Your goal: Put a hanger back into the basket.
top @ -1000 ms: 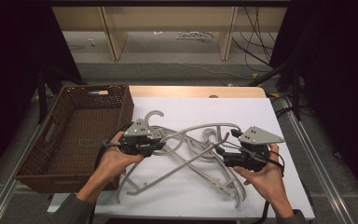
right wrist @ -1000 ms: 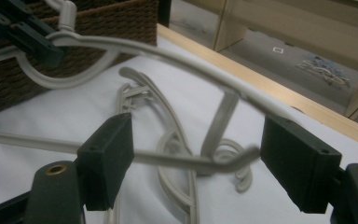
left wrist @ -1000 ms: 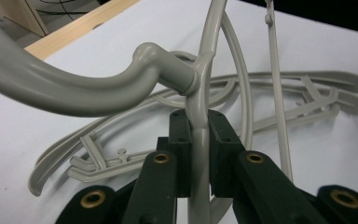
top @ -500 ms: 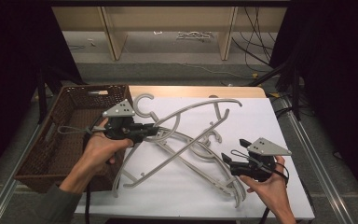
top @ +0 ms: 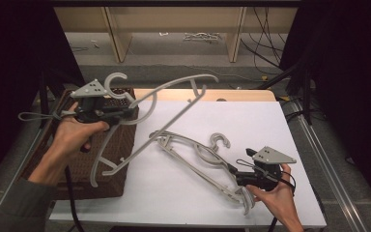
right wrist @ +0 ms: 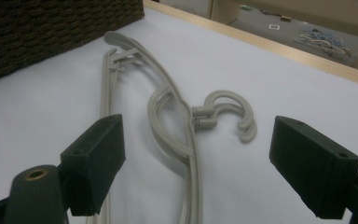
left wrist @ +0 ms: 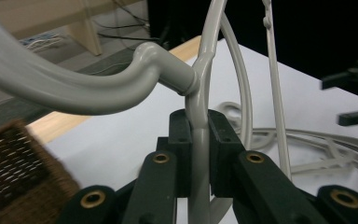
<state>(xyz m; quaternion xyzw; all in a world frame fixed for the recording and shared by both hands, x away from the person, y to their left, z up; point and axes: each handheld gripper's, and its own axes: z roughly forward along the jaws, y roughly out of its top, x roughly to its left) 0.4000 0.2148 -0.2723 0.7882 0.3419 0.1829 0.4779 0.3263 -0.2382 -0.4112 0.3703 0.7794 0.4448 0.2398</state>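
Grey plastic in the air: the left gripper (top: 125, 112) has one hanger (top: 174, 99) clamped just below its hook, and the left gripper view shows the two black pads (left wrist: 181, 140) pressed tight on the thin neck of that hanger (left wrist: 198, 154). The lifted hanger hangs tilted over the edge between the wicker basket (top: 77, 169) and the white sheet (top: 251, 125), hook up near the gripper, one arm reaching out over the sheet, the other dropping down across the basket's near corner. The left hand (top: 70, 137) grips the tool above the basket.

Over on the other side, the right gripper (top: 234, 173) sits low on the sheet near its front right corner, held by the right hand (top: 275, 195). Its jaws have just been opening and now stand wide and released, nothing pinched; in the right gripper view the second hanger (right wrist: 186, 135) lies flat on the sheet, running up between the two spread pads (right wrist: 98, 154) without touching either. That second hanger (top: 198, 152) lies slantwise across the middle of the sheet, hook curled toward the far side, its near end by the right gripper's tips. The wooden table edge (top: 251, 95) shows beyond the sheet.
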